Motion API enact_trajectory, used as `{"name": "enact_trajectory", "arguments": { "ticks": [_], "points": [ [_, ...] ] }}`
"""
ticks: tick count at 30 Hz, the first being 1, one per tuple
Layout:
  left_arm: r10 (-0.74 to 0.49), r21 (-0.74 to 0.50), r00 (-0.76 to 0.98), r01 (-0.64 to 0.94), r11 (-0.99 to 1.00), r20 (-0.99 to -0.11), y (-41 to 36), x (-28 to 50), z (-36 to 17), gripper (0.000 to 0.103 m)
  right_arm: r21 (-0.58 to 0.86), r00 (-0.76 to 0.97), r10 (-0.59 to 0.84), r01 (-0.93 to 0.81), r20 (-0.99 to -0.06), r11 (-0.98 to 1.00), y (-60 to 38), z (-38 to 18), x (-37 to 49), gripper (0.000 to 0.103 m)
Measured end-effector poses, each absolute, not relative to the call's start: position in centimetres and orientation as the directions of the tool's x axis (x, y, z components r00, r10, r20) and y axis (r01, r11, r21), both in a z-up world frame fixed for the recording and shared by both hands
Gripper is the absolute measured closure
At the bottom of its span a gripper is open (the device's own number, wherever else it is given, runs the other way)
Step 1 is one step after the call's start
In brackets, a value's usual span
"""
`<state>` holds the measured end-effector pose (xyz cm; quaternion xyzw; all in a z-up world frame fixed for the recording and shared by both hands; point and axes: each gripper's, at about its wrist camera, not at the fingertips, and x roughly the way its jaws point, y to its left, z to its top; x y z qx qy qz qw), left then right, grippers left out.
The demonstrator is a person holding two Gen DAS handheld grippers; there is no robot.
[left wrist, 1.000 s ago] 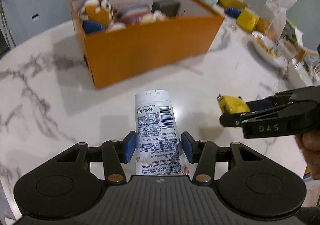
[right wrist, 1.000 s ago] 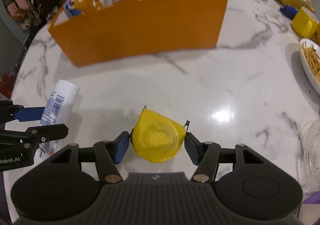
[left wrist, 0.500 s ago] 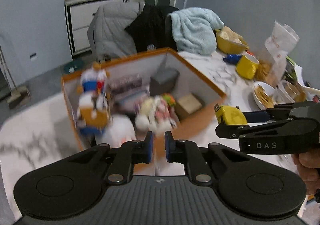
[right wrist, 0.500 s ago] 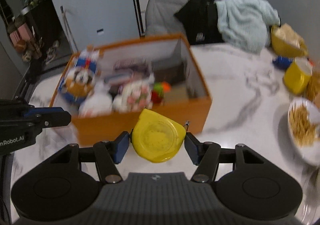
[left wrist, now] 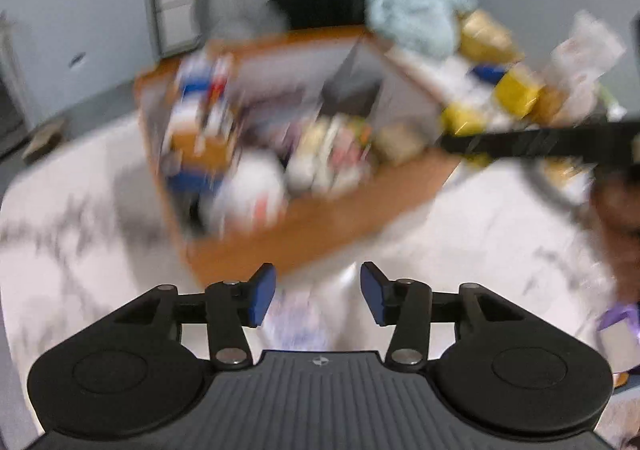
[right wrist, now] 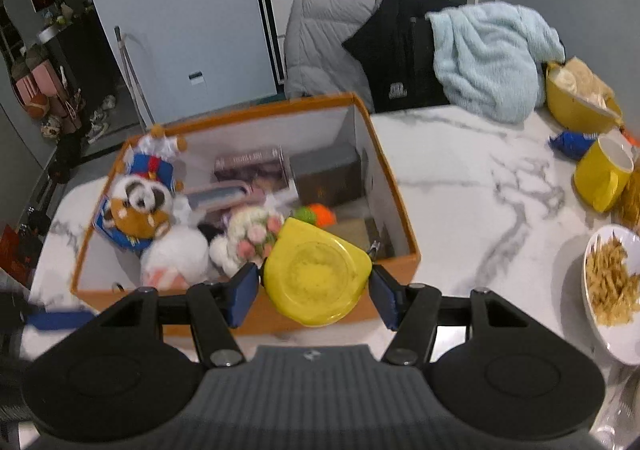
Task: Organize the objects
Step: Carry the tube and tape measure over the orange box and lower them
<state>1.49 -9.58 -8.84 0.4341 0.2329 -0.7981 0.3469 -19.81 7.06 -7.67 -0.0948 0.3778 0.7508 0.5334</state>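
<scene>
My right gripper (right wrist: 314,292) is shut on a yellow tape measure (right wrist: 316,276) and holds it above the near wall of the orange box (right wrist: 396,194). The box holds plush toys (right wrist: 140,206), a book and other items. The left wrist view is blurred by motion. My left gripper (left wrist: 318,296) is open, with a blurred white tube-like shape (left wrist: 296,320) low between its pads; I cannot tell whether it rests on the table. The box shows ahead of it (left wrist: 320,234), and the right gripper with the tape measure (left wrist: 464,120) at the right.
On the marble table (right wrist: 472,186) to the right stand a yellow mug (right wrist: 602,172), a yellow bowl (right wrist: 576,94) and a white bowl of fries (right wrist: 612,286). Coats and a light blue blanket (right wrist: 488,54) hang on chairs behind the table.
The left gripper, shut half a second ago, has opened and its view now swings fast. The right gripper has carried the tape measure up from the table to above the box's near wall.
</scene>
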Motion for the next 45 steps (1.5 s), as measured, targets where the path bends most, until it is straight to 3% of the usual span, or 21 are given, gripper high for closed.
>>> {"name": "enact_trajectory", "arguments": {
  "ticks": [9,12,15,20,45],
  "points": [
    [-0.383,0.163,-0.121,0.760,-0.629,-0.916,-6.5,-0.7,-17.5,0.043,0.468,-0.412,0.732,-0.872,-0.543,-0.143,6.1,-7.7,-19.8,0.041],
    [-0.336,0.097,-0.151,0.779,-0.619,-0.930,-6.5,0.3,-17.8,0.043,0.466,-0.415,0.735,-0.872,-0.536,-0.152,5.8,-7.4,-19.9,0.041],
    [-0.316,0.066,-0.176,0.776,-0.627,-0.932,-6.4,1.1,-17.7,0.052,0.469,-0.422,0.730,-0.869,-0.537,-0.157,5.6,-7.6,-20.1,0.041],
    [-0.259,-0.014,-0.223,0.782,-0.623,-0.940,-6.5,2.4,-16.9,0.053,0.472,-0.436,0.722,-0.865,-0.537,-0.171,5.0,-7.6,-20.9,0.041],
    [-0.408,-0.040,-0.420,0.735,-0.677,-0.811,-10.2,-1.2,-4.3,0.053,0.457,-0.428,0.743,-0.870,-0.514,-0.185,5.3,-5.9,-20.3,0.041]
  ]
}}
